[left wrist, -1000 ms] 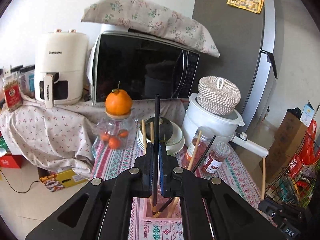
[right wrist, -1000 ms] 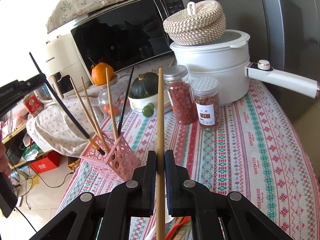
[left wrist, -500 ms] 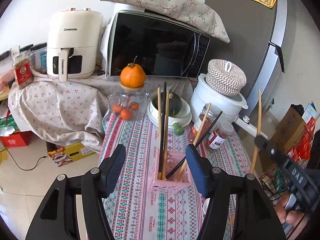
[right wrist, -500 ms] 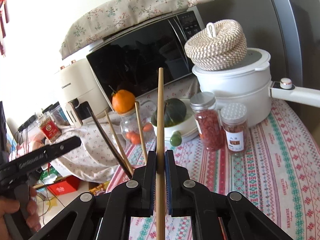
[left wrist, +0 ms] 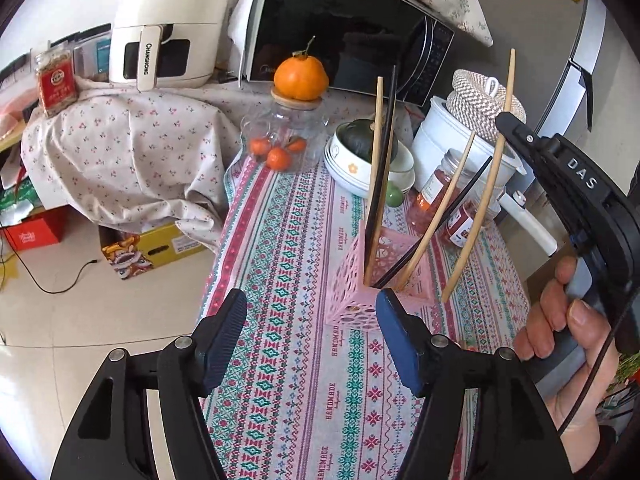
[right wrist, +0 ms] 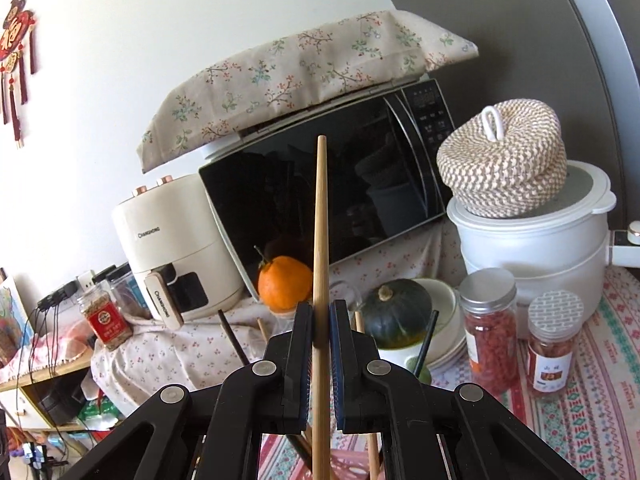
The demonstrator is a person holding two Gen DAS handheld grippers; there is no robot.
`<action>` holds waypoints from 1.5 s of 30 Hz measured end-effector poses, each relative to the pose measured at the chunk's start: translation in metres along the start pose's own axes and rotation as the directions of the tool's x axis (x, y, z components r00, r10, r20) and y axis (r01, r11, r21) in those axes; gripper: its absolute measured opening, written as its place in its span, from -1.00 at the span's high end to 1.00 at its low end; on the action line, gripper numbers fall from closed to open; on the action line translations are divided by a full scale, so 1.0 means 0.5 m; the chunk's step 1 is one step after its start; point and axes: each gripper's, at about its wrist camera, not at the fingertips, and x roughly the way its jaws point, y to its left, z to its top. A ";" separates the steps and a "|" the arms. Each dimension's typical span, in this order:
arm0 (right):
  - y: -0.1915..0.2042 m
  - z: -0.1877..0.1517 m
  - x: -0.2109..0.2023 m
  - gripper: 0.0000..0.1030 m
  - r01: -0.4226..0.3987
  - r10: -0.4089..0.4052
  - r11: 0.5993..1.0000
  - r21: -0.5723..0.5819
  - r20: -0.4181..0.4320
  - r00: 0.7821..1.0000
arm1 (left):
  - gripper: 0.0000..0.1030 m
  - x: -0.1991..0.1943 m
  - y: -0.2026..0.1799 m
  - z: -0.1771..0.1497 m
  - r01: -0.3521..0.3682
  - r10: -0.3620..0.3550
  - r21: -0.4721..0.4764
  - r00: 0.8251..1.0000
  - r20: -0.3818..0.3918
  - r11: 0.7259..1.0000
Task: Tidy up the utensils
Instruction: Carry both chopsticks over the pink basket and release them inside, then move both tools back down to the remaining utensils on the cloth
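Note:
A pink lattice holder [left wrist: 352, 280] stands on the patterned tablecloth and holds several wooden and black chopsticks [left wrist: 378, 184]. My left gripper [left wrist: 310, 334] is open and empty, just in front of the holder. My right gripper [right wrist: 320, 322] is shut on a wooden chopstick [right wrist: 321, 220] held upright. In the left wrist view that chopstick [left wrist: 486, 184] hangs tilted just right of the holder, its tip a little above the cloth. The tops of the holder's chopsticks [right wrist: 230, 334] show below my right gripper.
Behind the holder stand a glass jar topped by an orange [left wrist: 300, 76], stacked bowls with a green squash [left wrist: 360, 144], two spice jars [right wrist: 488, 328], a white pot [right wrist: 532, 240] with a woven lid, a microwave [left wrist: 344, 40] and an air fryer [left wrist: 168, 24]. The table's left edge drops to the floor.
My left gripper let go of the black chopstick into the holder, opened and drew back. My right gripper rose and carried its wooden chopstick toward the holder.

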 end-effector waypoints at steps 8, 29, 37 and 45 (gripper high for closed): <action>0.014 -0.029 0.047 0.87 0.055 -0.050 0.995 -0.089 0.054 0.997 | -0.35 0.019 0.021 -0.004 -0.032 0.032 -0.007 0.999 -0.016 0.999; -0.040 -0.049 -0.025 -0.17 0.078 -0.082 0.994 -0.078 -0.048 0.995 | -1.00 0.029 -0.006 -0.029 -0.100 0.101 0.015 0.994 -0.046 0.995; -0.104 -0.022 -0.113 -0.79 0.148 -0.154 0.987 -0.059 -0.131 0.979 | -1.00 0.011 -0.046 -0.046 -0.097 0.099 0.051 0.994 -0.036 0.994; -0.166 -0.034 -0.178 -0.96 0.262 -0.274 0.962 -0.079 -0.251 0.928 | -1.00 0.007 -0.102 -0.086 -0.086 0.096 0.120 0.992 -0.078 0.989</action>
